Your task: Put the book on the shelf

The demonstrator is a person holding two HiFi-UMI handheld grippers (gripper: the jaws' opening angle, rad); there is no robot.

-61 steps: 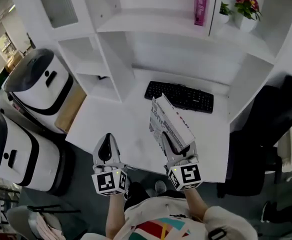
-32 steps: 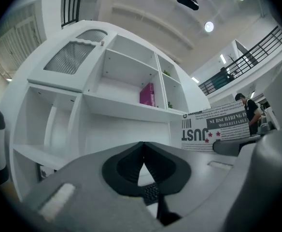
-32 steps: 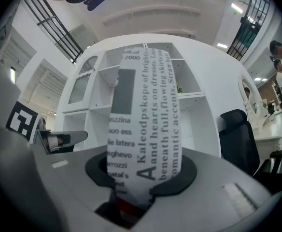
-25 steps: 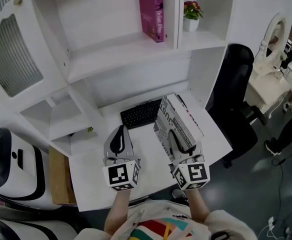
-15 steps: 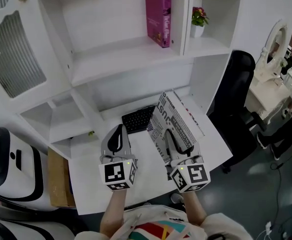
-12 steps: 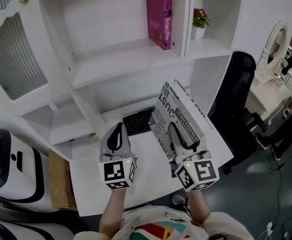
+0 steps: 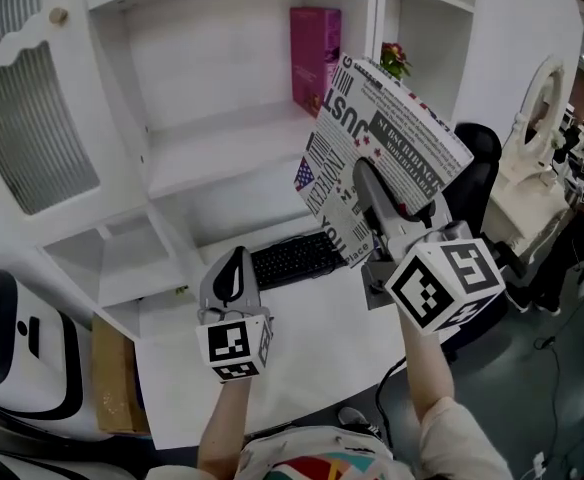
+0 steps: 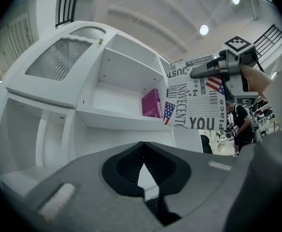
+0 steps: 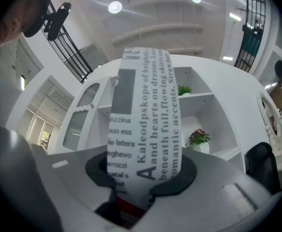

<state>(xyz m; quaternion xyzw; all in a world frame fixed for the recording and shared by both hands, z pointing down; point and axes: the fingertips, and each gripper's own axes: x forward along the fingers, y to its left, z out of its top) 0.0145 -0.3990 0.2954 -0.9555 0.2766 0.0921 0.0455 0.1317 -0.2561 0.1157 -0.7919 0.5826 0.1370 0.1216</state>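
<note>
Above the desk (image 7: 302, 333), the right gripper (image 7: 369, 181) clamps the book (image 7: 387, 133), raised before the shelf (image 7: 222, 140), long axis pointing up-left along the jaws; the left gripper (image 7: 235, 266) hangs closed, empty.

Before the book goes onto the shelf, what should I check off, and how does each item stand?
1. Right gripper shut on the newsprint book: ok.
2. Book clear of the desk and keyboard: ok.
3. Bare room on the shelf left of the pink book: ok.
4. Book upright for slotting in: not ok, it leans.
5. Left gripper shut, empty, low over the desk, out of the path: ok.
6. Shelf deep enough for the book: cannot tell.
</note>
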